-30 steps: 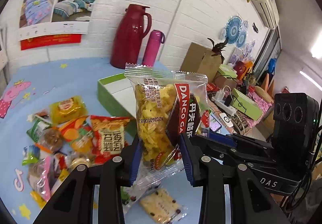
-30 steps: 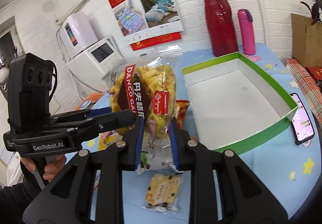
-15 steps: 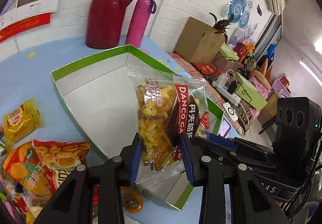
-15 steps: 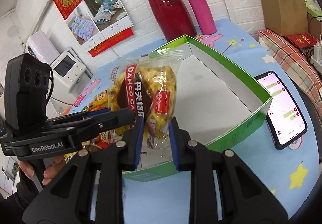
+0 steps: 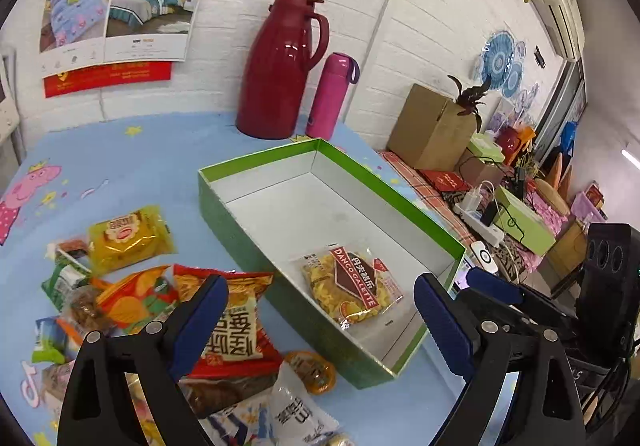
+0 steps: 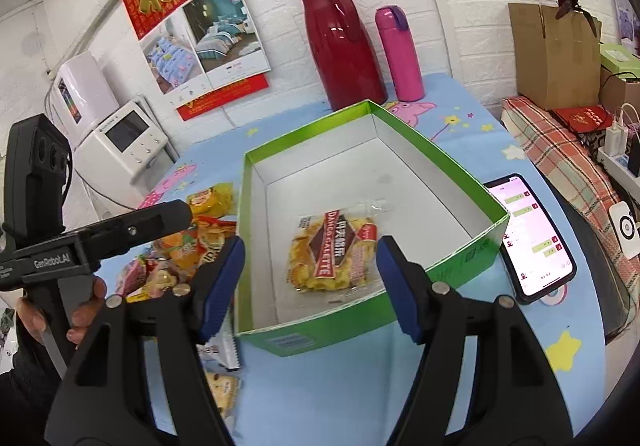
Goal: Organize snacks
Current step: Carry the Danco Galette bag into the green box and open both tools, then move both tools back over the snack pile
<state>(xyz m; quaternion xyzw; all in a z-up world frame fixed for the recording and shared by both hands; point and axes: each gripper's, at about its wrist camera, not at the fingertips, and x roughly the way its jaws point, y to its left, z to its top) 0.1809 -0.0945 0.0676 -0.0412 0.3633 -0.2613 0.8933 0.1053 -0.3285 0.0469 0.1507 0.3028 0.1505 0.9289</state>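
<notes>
Snack bag (image 5: 353,288) lying in box (image 5: 256,221), loose snack pile (image 5: 132,298) left of box, phone (image 6: 534,238) right of it, jug (image 5: 282,67) behind

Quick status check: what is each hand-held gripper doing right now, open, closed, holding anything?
Left hand-held gripper: open, holding nothing.
Right hand-held gripper: open, holding nothing; the Danco Galette packet lies in the green box.

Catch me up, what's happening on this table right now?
A person with two handheld grippers is sorting snacks into a green box. One clear packet of yellow crackers lies flat inside it, near the front wall. The left gripper and right gripper are both open and hold nothing. The remaining snack pile sits on the blue tablecloth, left of the box.
</notes>
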